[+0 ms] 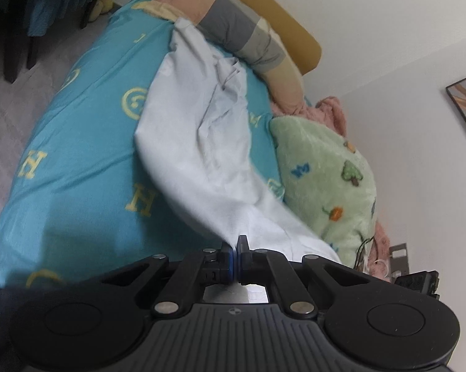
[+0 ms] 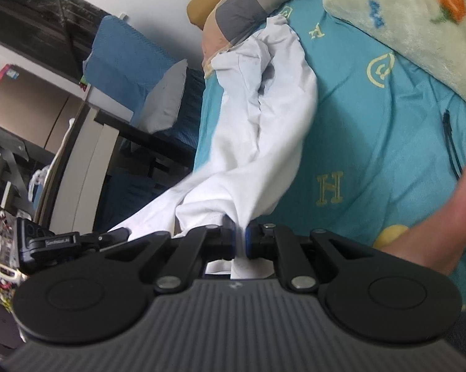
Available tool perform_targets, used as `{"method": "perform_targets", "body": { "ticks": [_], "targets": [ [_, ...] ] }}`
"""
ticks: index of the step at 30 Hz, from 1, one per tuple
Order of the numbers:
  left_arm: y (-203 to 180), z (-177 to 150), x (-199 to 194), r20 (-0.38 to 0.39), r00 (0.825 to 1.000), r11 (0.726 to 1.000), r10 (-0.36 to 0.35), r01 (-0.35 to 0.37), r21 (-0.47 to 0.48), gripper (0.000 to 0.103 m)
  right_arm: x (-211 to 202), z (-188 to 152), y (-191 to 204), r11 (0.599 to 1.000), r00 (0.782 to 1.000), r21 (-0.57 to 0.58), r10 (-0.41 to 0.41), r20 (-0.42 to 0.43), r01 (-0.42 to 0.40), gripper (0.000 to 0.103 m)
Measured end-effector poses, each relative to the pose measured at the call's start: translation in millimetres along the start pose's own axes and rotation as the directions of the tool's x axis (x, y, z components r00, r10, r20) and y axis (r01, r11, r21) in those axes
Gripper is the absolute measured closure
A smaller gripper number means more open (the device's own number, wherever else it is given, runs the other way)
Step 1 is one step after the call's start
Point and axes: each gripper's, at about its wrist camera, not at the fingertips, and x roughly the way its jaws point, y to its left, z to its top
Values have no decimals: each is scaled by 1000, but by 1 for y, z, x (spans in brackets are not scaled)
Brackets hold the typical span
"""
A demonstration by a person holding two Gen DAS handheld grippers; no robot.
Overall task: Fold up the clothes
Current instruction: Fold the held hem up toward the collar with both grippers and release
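Clamping the crumpled white cotton garment (image 1: 199, 142) were both units: left hand-held gripper (image 1: 235, 245) and right hand-held gripper (image 2: 240, 232), above the turquoise yellow-lettered bedsheet (image 1: 78, 142).

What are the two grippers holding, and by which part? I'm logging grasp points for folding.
Both hold the white garment. The left gripper and the right gripper each pinch a bunched bit of its near end; which part cannot be told.

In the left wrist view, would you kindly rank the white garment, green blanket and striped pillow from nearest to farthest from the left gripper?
1. White garment, clamped in the left gripper.
2. Green blanket, right.
3. Striped pillow, far, by the headboard.
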Motion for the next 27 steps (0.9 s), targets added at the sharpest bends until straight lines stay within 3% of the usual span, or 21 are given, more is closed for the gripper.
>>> {"method": "perform_targets", "body": {
  "ticks": [4, 8, 13, 16, 21, 27],
  "targets": [
    [-3, 45, 30, 67, 997, 999, 44, -45, 14, 101, 22, 42, 0, 999, 999, 33, -33, 26, 33, 94],
    [-4, 93, 71, 156, 981, 992, 113, -121, 41, 101, 67, 97, 2, 995, 993, 29, -99, 70, 97, 94],
    [-6, 153, 121, 268, 944, 974, 194, -218, 64, 101, 130, 157, -7, 992, 979, -3, -121, 162, 123, 93],
    [8, 173, 159, 327, 915, 953, 237, -284, 103, 100, 169, 182, -14, 985, 971, -75, -135, 196, 152, 93],
    [29, 191, 221, 400, 865, 890, 305, -408, 203, 100, 227, 203, -34, 943, 952, -235, -176, 251, 236, 93],
    [50, 192, 260, 383, 856, 848, 348, -461, 261, 97, 268, 195, -39, 861, 926, -374, -249, 282, 346, 89]
  ]
}}
